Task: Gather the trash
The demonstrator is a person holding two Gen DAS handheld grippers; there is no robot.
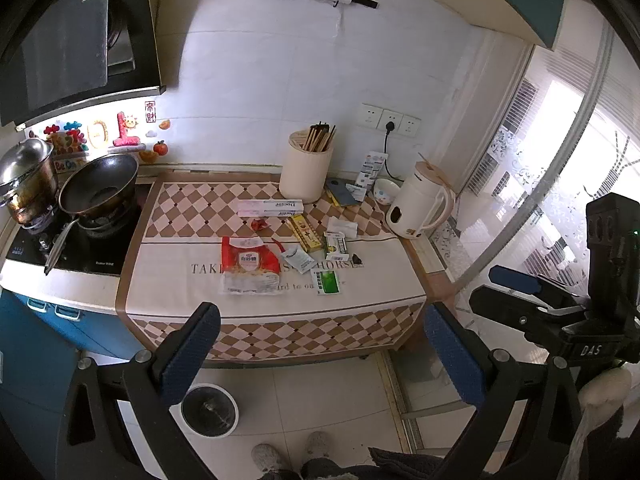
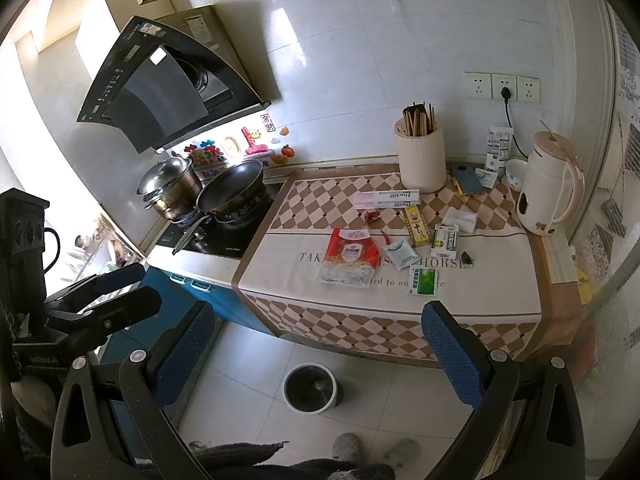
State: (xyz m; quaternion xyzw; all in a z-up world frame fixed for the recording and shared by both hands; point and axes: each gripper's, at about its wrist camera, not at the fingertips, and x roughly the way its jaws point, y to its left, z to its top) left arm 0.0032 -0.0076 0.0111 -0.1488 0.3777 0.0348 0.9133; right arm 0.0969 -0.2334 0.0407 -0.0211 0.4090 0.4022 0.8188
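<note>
Litter lies on the checked tablecloth (image 1: 192, 208) (image 2: 312, 200): a red and white snack bag (image 1: 249, 265) (image 2: 350, 258), a green sachet (image 1: 326, 282) (image 2: 422, 282), a grey sachet (image 1: 298, 259) (image 2: 402, 254), a red wrapper (image 1: 258, 224) (image 2: 373, 216), a yellow box (image 1: 306, 233) (image 2: 416, 226), a green and white box (image 1: 335, 246) (image 2: 445, 242), a toothpaste box (image 1: 270, 208) (image 2: 386, 199) and a tissue (image 1: 342, 227) (image 2: 460, 218). A white bin with a black liner (image 1: 209, 410) (image 2: 312, 388) stands on the floor. My left gripper (image 1: 320, 356) and right gripper (image 2: 316, 352) hang open and empty, in front of the counter and above the floor.
A chopstick holder (image 1: 306, 172) (image 2: 420, 156), phone (image 1: 342, 194), bowl (image 1: 386, 190) and white kettle (image 1: 420, 208) (image 2: 548, 196) stand at the back. A wok (image 1: 98, 186) (image 2: 230, 192) and steel pot (image 1: 26, 180) (image 2: 170, 186) sit on the hob. The person's slippers (image 1: 292, 454) show below.
</note>
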